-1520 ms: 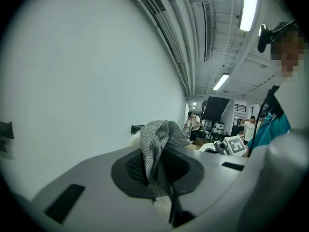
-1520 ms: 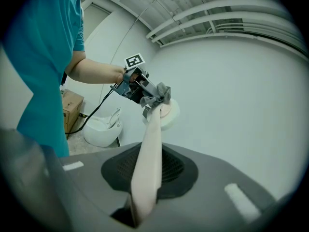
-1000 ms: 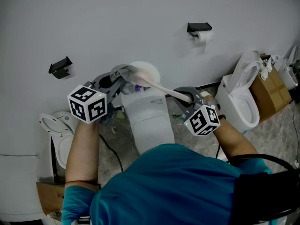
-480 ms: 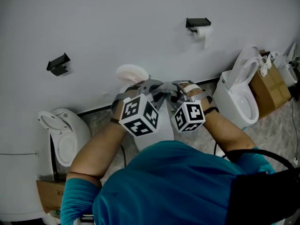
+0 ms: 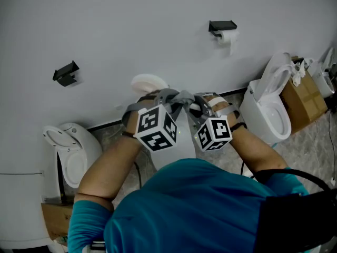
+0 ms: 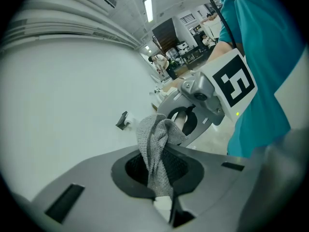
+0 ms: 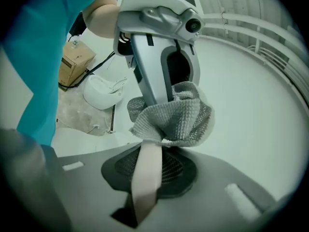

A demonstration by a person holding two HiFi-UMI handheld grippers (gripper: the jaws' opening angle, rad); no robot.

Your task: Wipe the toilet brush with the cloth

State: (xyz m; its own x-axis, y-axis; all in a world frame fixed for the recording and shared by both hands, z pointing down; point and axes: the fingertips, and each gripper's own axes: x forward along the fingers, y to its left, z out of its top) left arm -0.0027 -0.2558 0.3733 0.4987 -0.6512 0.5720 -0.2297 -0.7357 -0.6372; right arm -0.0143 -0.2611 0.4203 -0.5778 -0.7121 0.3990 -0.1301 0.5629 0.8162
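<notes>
The left tool (image 6: pixel 157 178) is closed on the grey cloth (image 6: pixel 153 139), which rises in a bunch from between its jaws. The right tool (image 7: pixel 147 164) is closed on the pale handle (image 7: pixel 144 190) of the toilet brush, which runs forward out of its jaws. The cloth is wrapped round the handle just beyond the right tool's tips, so the two tools face each other closely, with the cloth touching the handle between them. In the head view both tools are held side by side above a white cistern (image 5: pixel 181 145), and the round white brush head (image 5: pixel 147 82) sticks out beyond the left tool, toward the wall. A white toilet (image 5: pixel 269 117) stands to the right, with a cardboard box (image 5: pixel 304 101) beside it; what is in the box cannot be made out.
</notes>
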